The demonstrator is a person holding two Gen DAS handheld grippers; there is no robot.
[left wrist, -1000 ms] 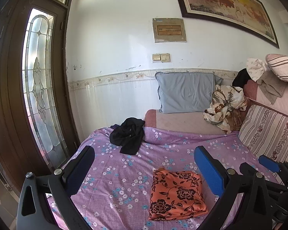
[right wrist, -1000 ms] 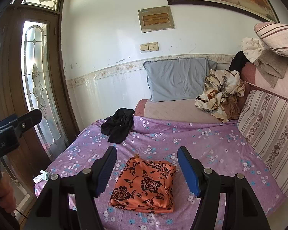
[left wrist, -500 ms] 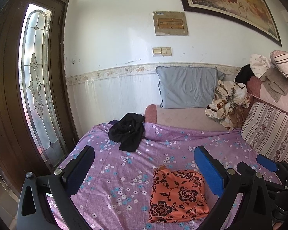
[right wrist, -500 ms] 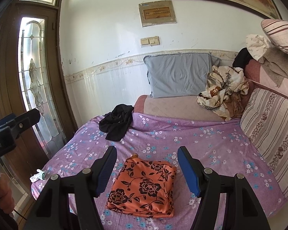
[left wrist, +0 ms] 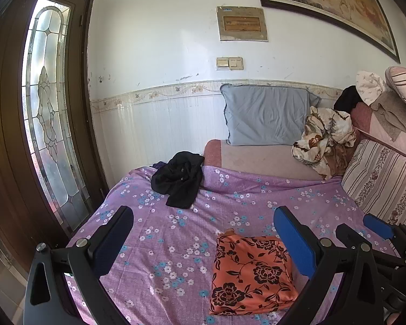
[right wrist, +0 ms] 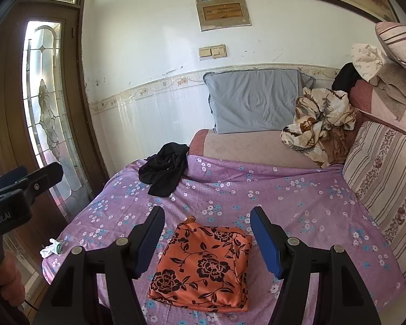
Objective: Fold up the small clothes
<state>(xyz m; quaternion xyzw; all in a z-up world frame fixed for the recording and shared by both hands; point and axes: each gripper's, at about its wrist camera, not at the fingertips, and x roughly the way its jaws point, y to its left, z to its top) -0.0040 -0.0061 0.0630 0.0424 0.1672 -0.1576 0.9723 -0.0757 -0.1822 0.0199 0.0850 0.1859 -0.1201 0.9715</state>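
Note:
A folded orange cloth with black flowers (left wrist: 250, 270) lies flat on the purple flowered bedsheet (left wrist: 176, 233); it also shows in the right wrist view (right wrist: 204, 265). A crumpled black garment (left wrist: 180, 178) lies at the far left of the bed, also in the right wrist view (right wrist: 163, 169). My left gripper (left wrist: 203, 241) is open and empty, held above the sheet to the left of the orange cloth. My right gripper (right wrist: 207, 239) is open and empty, held over the orange cloth without touching it.
A grey pillow (left wrist: 266, 115) leans on the back wall. A crumpled floral blanket (left wrist: 323, 138) and striped cushions (left wrist: 384, 178) sit on the right. A stained-glass door (left wrist: 46, 108) stands left of the bed. A small white cloth (right wrist: 51, 249) lies at the bed's left edge.
Both grippers have pulled back and risen slightly from the bed; the orange cloth sits a little lower in both views. Both stay open. The clothes have not moved.

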